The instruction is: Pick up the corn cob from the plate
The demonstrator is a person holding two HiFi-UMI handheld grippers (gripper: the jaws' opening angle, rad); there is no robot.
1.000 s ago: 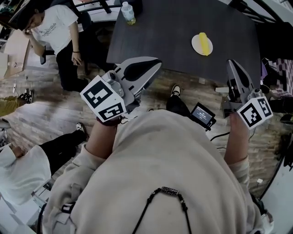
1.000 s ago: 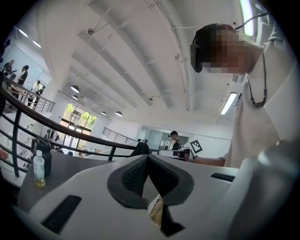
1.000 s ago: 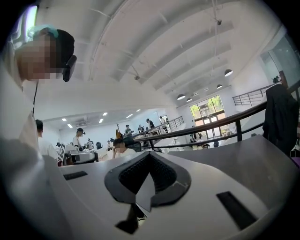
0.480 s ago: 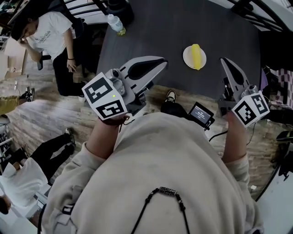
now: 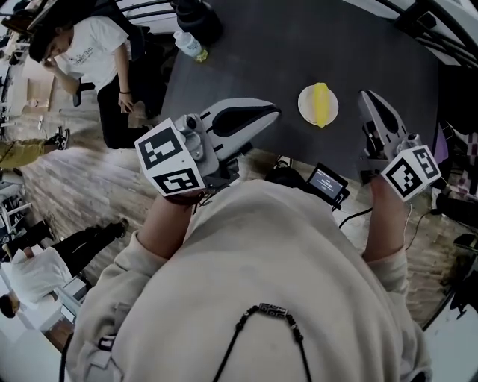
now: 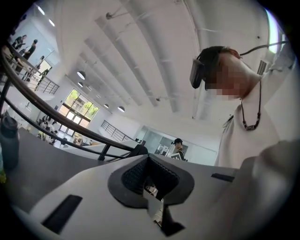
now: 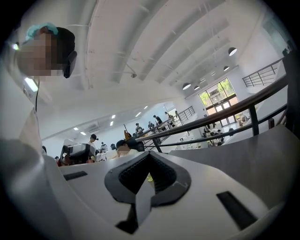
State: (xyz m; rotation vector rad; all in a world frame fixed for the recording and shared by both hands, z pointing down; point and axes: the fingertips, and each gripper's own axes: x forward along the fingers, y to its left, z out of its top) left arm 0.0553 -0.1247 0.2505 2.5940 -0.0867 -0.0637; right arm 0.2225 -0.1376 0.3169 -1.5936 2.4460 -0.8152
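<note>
In the head view a yellow corn cob (image 5: pixel 320 104) lies on a small white plate (image 5: pixel 306 108) near the front edge of the dark grey table (image 5: pixel 261 52). My left gripper (image 5: pixel 270 113) is held level with its tip at the table edge, left of the plate, jaws shut and empty. My right gripper (image 5: pixel 365 96) reaches over the table edge just right of the plate, also shut on nothing. Both gripper views look low across the tabletop, each showing its jaws closed: left gripper (image 6: pixel 148 157), right gripper (image 7: pixel 150 153).
A water bottle (image 5: pixel 190 46) and a dark object (image 5: pixel 196 15) stand at the table's far left. A person in a white shirt (image 5: pixel 89 52) sits left of the table, and another person (image 5: pixel 37 268) is at lower left. A small screen device (image 5: pixel 328 183) hangs at my waist.
Both grippers have come forward to the table. The plate with the corn now lies between their tips, and the right gripper has reached over the table edge.
</note>
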